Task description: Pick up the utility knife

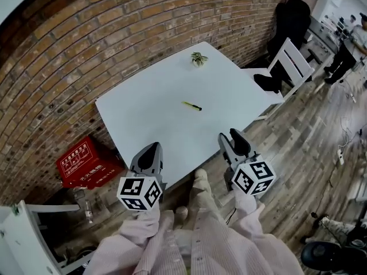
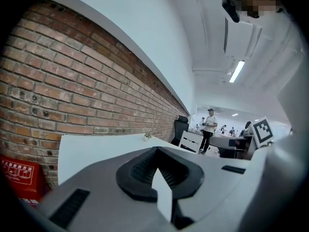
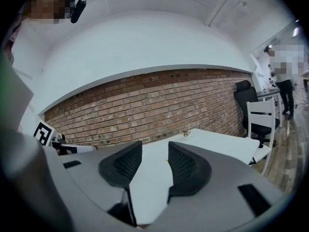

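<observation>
Left gripper (image 2: 156,151) jaws together; right gripper (image 3: 154,153) parted, empty.

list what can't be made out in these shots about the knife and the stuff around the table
- Head view: the slim yellow-and-black utility knife is too small to tell whether its blade is out.
- Left gripper view: the knife is hidden behind the left gripper itself.
- Head view: the white print on the red box is too small to read.
- Head view: the dark object on the white slatted chair is too small to identify.
</observation>
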`<state>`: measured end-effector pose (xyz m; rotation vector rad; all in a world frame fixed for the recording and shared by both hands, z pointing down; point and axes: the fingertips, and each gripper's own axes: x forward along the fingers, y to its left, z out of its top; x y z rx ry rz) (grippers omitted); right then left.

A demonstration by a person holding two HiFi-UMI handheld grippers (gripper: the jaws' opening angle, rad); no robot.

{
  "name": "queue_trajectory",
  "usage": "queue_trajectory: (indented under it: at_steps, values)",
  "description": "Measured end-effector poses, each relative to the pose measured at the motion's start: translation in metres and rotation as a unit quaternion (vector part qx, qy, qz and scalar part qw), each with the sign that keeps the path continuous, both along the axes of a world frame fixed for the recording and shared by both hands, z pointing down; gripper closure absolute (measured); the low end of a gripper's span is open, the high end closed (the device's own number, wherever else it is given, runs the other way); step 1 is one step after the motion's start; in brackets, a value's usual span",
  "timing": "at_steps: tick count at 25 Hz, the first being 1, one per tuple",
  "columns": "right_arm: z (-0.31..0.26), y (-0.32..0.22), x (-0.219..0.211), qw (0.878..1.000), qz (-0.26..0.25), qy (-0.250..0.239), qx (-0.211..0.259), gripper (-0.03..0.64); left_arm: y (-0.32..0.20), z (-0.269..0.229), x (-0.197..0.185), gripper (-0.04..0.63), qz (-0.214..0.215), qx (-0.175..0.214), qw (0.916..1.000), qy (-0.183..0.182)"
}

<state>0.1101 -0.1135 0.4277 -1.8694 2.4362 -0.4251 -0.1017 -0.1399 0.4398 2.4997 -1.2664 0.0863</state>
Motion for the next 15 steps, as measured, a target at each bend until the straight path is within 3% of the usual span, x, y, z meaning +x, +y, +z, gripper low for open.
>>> queue_trajectory:
  at_steps: [15]
  values:
    - [0.037,-0.123,0.018,0.995,-0.082,0.02,-0.06,0.463,-0.09,0.038,0.042,0.603,-0.045,-0.068,0.9966,0.0]
